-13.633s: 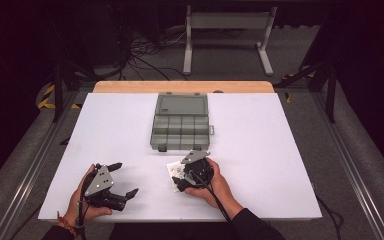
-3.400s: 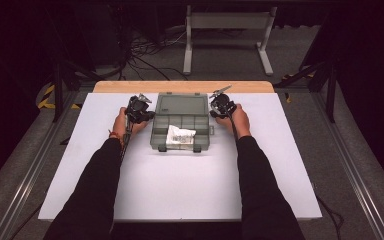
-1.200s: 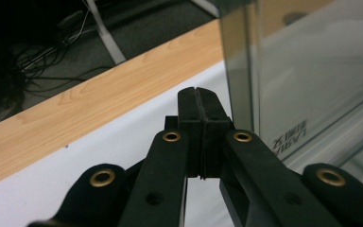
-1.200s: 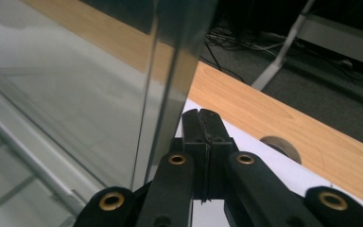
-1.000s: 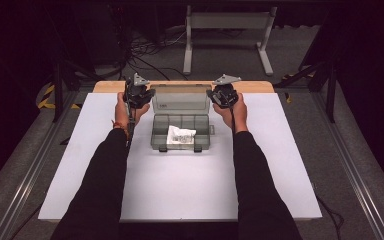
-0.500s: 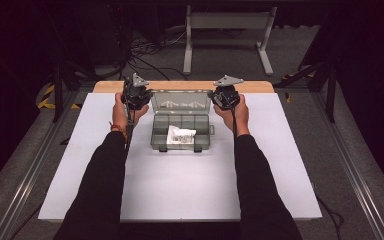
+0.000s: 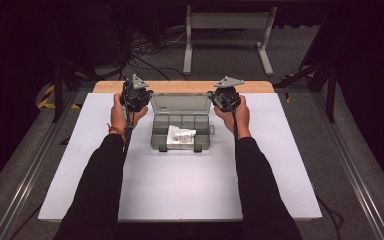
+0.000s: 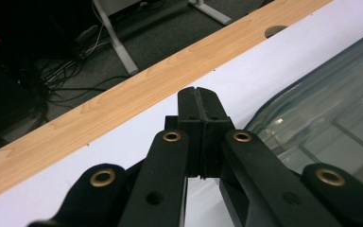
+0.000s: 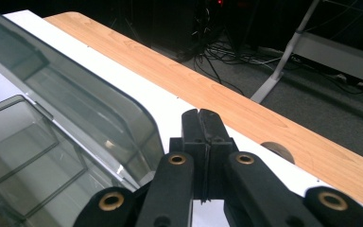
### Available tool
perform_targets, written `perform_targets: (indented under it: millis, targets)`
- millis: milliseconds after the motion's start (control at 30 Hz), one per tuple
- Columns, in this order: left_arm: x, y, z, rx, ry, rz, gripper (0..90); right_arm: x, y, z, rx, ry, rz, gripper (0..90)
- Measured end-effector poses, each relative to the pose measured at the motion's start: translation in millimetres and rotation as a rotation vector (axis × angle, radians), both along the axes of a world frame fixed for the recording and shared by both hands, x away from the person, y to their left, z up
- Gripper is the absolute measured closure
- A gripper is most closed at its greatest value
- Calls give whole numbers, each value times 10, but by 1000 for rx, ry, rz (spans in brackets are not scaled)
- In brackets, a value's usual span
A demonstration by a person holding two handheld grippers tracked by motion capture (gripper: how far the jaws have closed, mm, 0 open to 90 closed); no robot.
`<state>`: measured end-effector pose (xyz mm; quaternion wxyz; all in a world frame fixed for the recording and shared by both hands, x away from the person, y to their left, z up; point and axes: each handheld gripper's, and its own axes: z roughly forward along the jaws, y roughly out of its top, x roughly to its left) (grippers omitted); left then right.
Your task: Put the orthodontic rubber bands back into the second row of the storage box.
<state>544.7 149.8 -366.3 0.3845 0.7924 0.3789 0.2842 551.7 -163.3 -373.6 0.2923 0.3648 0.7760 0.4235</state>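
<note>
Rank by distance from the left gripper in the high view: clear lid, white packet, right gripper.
From the left gripper:
1. Clear lid, raised, right beside it.
2. White packet, inside the organizer box, toward the person.
3. Right gripper, at the lid's opposite end.

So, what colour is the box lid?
Translucent smoky grey lid, clearest in the right gripper view.

No readable text, label, brand, number or sign anywhere: none on the grey organiser box point(image 7: 181, 131), none on the white packet point(image 7: 180, 136) inside it, none on the counter point(image 7: 180, 185).
</note>
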Motion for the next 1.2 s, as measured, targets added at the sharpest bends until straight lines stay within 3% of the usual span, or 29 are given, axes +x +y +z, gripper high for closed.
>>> perform_targets:
  millis: [267,367,1200]
  targets:
    - [-27,0,-21,-8,7,8,898,-43,21,-2,-14,20,-11,900]
    - [-36,3,-23,8,6,11,898,-60,29,6,-17,26,-18,900]
    - [-166,-34,-45,34,10,32,898,-201,46,25,-56,25,-40,900]
